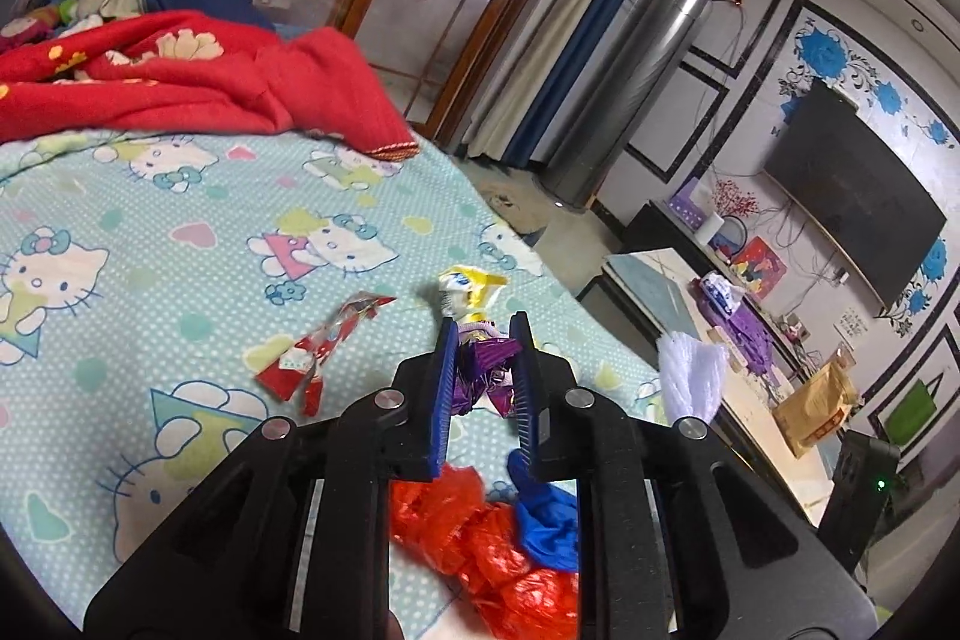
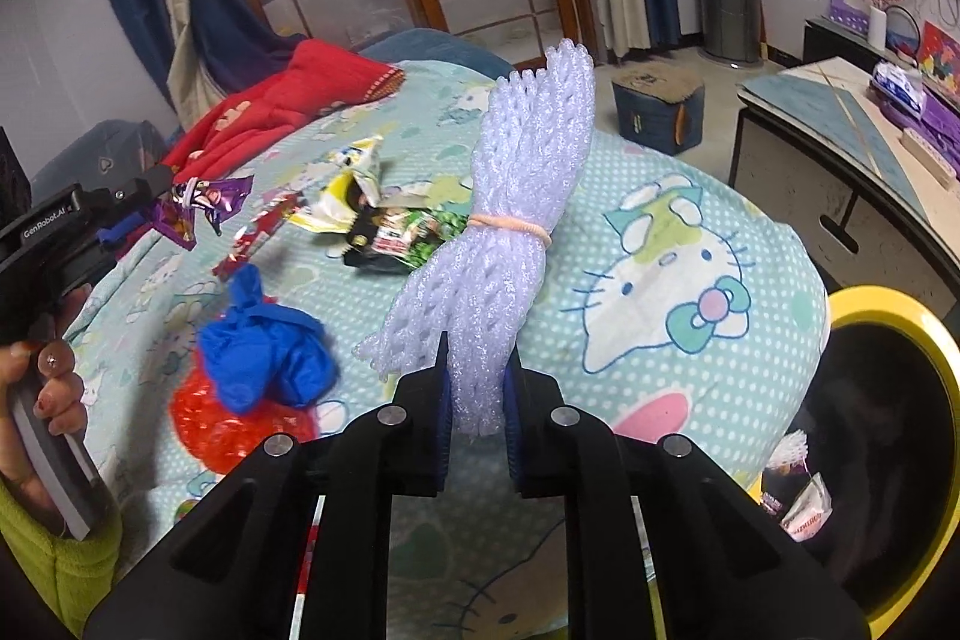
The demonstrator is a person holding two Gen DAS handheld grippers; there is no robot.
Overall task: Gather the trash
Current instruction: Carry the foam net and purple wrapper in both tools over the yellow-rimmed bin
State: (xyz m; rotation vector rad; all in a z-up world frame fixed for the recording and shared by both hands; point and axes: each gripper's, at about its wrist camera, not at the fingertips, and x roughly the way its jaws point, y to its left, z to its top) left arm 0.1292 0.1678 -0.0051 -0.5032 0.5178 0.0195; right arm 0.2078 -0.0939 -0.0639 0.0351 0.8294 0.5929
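My left gripper [image 1: 485,334] is shut on a purple foil wrapper [image 1: 483,370] and holds it above the Hello Kitty bedsheet [image 1: 180,220]; the wrapper also shows in the right wrist view [image 2: 201,205]. My right gripper [image 2: 477,358] is shut on a white foam net bundle [image 2: 516,202] tied with a rubber band; its end shows in the left wrist view [image 1: 690,376]. On the sheet lie a red wrapper [image 1: 324,346], a yellow wrapper [image 1: 471,289], a green and black packet [image 2: 408,232], a blue bag [image 2: 264,346] and a red bag [image 2: 234,418].
A yellow-rimmed bin [image 2: 888,436] with some trash inside stands at the bed's right edge. A red blanket [image 1: 180,70] lies at the far end of the bed. A low table [image 2: 840,130] and a blue stool [image 2: 657,106] stand on the floor beyond.
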